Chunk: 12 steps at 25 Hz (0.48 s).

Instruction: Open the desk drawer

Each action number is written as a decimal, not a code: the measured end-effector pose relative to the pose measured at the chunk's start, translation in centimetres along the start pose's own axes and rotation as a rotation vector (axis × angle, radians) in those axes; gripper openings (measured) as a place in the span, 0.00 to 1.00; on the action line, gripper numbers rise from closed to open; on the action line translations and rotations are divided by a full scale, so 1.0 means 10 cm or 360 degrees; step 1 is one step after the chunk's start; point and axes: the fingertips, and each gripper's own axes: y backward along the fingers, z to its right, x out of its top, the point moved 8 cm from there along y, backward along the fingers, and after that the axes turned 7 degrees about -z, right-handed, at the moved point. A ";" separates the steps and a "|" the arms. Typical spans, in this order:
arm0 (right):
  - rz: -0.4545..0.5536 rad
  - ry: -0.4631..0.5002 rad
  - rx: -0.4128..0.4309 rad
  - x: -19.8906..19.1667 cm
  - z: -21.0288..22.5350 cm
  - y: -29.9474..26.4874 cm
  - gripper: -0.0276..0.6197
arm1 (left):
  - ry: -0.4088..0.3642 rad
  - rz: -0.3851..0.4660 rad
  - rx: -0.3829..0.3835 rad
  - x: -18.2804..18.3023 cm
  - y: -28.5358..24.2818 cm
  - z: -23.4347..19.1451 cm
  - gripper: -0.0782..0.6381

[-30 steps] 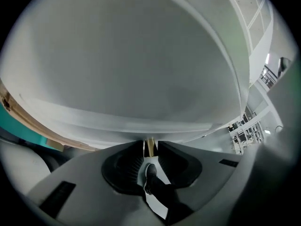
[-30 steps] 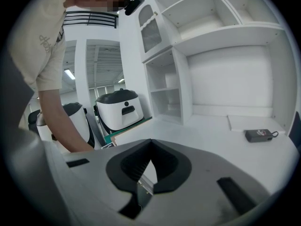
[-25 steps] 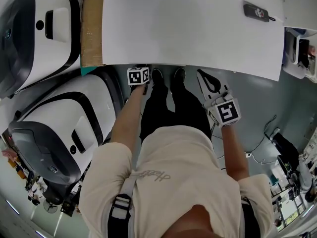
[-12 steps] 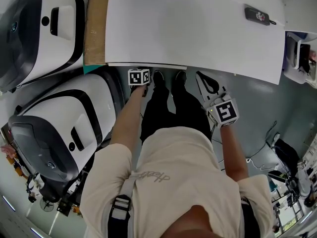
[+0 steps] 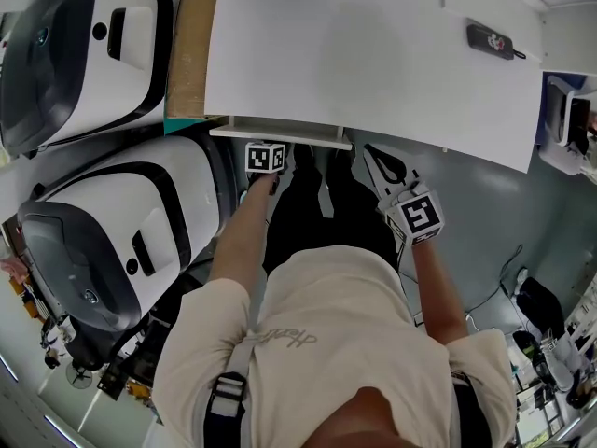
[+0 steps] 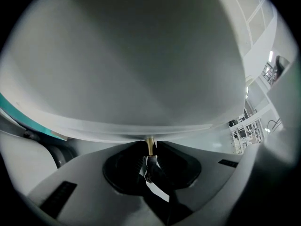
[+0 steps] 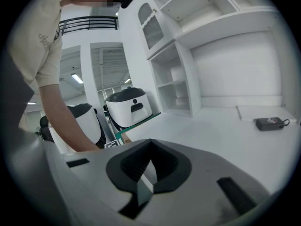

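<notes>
Drawer first: in the head view it shows as a thin white strip just below the near edge of the desk, upper middle of the frame, with its long axis running left to right. Your left gripper sits right against that strip from below. Your right gripper hangs to the right of it, near the desk edge but apart from the drawer, so the left is the hand on the job. In the left gripper view a pale flat surface, which I take for the drawer's front, fills the upper frame. A small brass knob stands at its lower edge at centre, and your jaws are clamped on that knob, one pad on each side. In the right gripper view the jaws are closed tip to tip with nothing between them, looking out over the desk top toward the shelves. By my reading, the pull has to run straight down the head frame, toward your body and square to the strip's long axis, or the knob may slip from the pads.
</notes>
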 end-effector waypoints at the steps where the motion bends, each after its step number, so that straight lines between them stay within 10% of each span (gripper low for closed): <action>1: 0.0002 0.0006 0.0015 -0.01 -0.01 0.00 0.04 | 0.0007 0.0007 0.0006 -0.03 0.01 0.01 0.23; 12: 0.0004 0.0027 0.0106 -0.17 -0.08 0.05 0.04 | 0.0069 -0.0038 0.0073 -0.39 0.08 0.06 0.22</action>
